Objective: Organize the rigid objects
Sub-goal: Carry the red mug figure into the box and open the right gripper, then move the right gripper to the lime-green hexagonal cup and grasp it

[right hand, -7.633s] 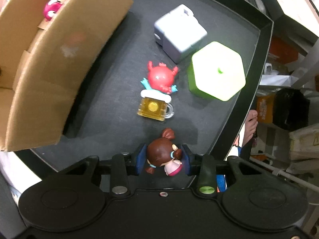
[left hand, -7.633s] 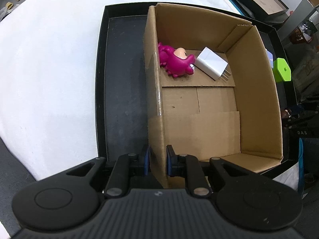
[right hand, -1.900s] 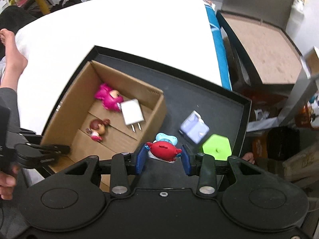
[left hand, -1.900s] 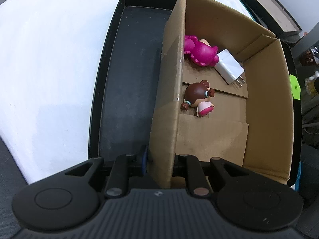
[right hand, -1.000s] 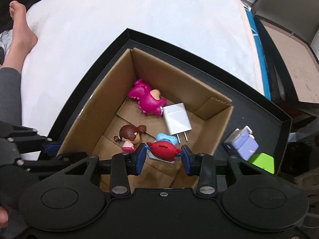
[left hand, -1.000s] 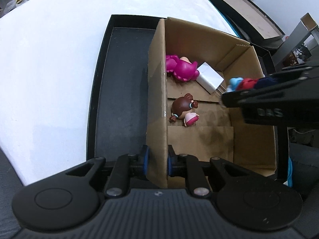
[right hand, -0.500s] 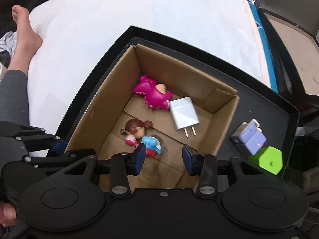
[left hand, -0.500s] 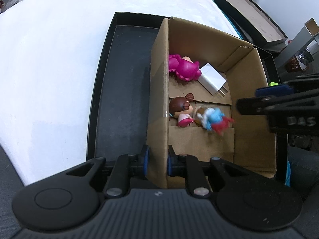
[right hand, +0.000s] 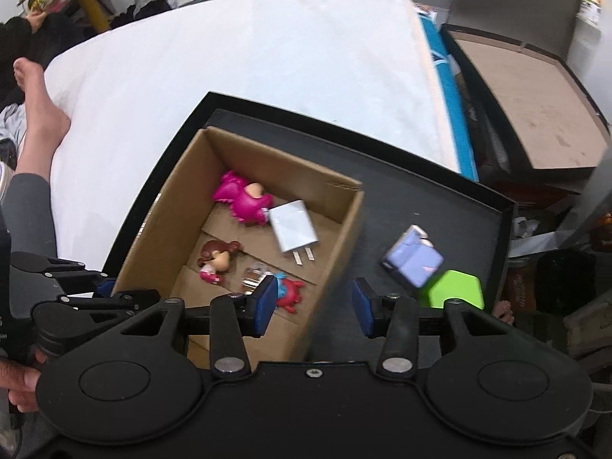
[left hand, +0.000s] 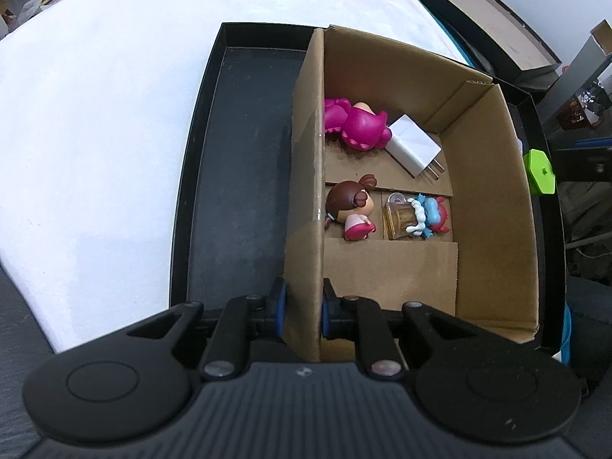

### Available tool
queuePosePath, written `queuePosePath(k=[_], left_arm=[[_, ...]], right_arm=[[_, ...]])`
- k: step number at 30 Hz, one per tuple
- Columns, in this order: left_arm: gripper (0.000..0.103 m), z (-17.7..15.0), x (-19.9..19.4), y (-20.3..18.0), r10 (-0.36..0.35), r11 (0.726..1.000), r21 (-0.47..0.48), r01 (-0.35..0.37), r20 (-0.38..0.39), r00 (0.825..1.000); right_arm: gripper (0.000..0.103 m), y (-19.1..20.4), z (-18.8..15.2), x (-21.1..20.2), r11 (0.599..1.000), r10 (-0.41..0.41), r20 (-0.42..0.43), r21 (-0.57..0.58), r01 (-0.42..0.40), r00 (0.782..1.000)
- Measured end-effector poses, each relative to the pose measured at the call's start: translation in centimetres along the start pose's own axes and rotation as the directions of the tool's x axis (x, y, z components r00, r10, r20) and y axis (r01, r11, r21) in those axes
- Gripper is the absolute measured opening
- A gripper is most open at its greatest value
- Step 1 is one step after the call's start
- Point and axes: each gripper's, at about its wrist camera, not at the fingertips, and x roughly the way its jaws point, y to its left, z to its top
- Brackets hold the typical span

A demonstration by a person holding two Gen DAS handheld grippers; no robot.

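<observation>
**Box pinned by left claw, right claw wide above it**

The left claw [left hand: 302, 308] grips the near wall of the open brown cardboard box [left hand: 493, 191], one pad on each side. The box sits in a shallow black tray [left hand: 237, 176] on a white bed [left hand: 114, 88]. Inside lie a magenta plush-like figure [left hand: 354, 124], a white plug charger [left hand: 415, 149], a brown-haired doll in pink [left hand: 350, 206], and a red crab toy with a beer mug [left hand: 417, 216]. The right claw [right hand: 313, 302] hangs wide and empty over the box's edge. On the tray beside the box rest a lavender block, somewhat blurred [right hand: 413, 260], and a green hexagonal piece [right hand: 455, 290].
</observation>
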Motion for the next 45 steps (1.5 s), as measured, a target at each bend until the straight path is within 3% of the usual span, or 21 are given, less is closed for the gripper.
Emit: queuePosePath(k=[16, 21, 36, 43, 44, 45], left_arm=[[0.015, 0.1, 0.0, -0.2, 0.022, 1.0, 0.014, -0.022, -0.004, 1.0], [0.015, 0.1, 0.1, -0.3, 0.017, 1.0, 0.011, -0.017, -0.004, 1.0], [0.015, -0.1, 0.7, -0.1, 0.009, 1.0, 0.0, -0.009, -0.033, 0.999], [0.015, 0.1, 0.8, -0.1, 0.01, 1.0, 0.0, -0.01, -0.039, 0.999], [0.015, 0.2, 0.8, -0.1, 0.011, 1.0, 0.0, -0.011, -0.039, 0.999], [0.015, 0.2, 0.7, 0.0, 0.011, 1.0, 0.002, -0.011, -0.039, 0.999]], right_arm=[[0.053, -6.6, -2.5, 0.0, 0.992, -0.077, -0.005, 0.101, 0.077, 0.997], [0.067, -7.1, -2.6, 1.3, 0.993, -0.108, -0.019, 0.054, 0.108, 0.994], [0.067, -8.4, -2.0, 6.7, 0.982, -0.156, -0.104, -0.127, 0.143, 0.982], [0.066, -9.0, -1.8, 9.0, 0.98, -0.157, -0.14, -0.147, 0.136, 0.978], [0.063, -9.0, -1.8, 9.2, 0.98, -0.157, -0.141, -0.148, 0.135, 0.978], [0.052, -9.0, -2.0, 9.4, 0.98, -0.155, -0.148, -0.145, 0.133, 0.977]])
